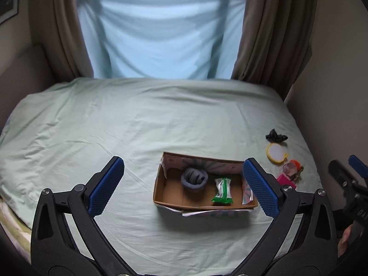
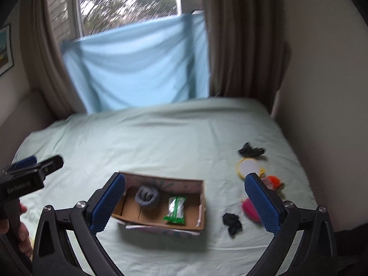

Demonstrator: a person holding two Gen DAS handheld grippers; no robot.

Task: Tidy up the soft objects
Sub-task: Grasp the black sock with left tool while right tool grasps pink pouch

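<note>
I hold both the left gripper point(image 1: 184, 184) and right gripper point(image 2: 185, 201) spread wide, empty, above the bed point(image 1: 138, 119); the cardboard box point(image 1: 161, 193) holds a rolled grey sock point(image 1: 194, 179) and green packet point(image 1: 222, 191).

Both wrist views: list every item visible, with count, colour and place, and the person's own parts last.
cardboard box: 1, brown, open, middle of the bed
rolled sock: 1, grey, inside the box, left part
wipes packet: 1, green and silver, inside the box, right of the sock
black cloth pieces: 2, one far right on the bed, one near the box's right side
round mirror: 1, yellow rim, right of the box
orange item: 1, kind unclear, right edge of the bed
pink item: 1, kind unclear, beside the orange one
bed sheet: 1, pale green
hanging cloth: 1, light blue, across the window
curtains: 2, brown, beside the window
left gripper: open, empty
right gripper: open, empty
</note>
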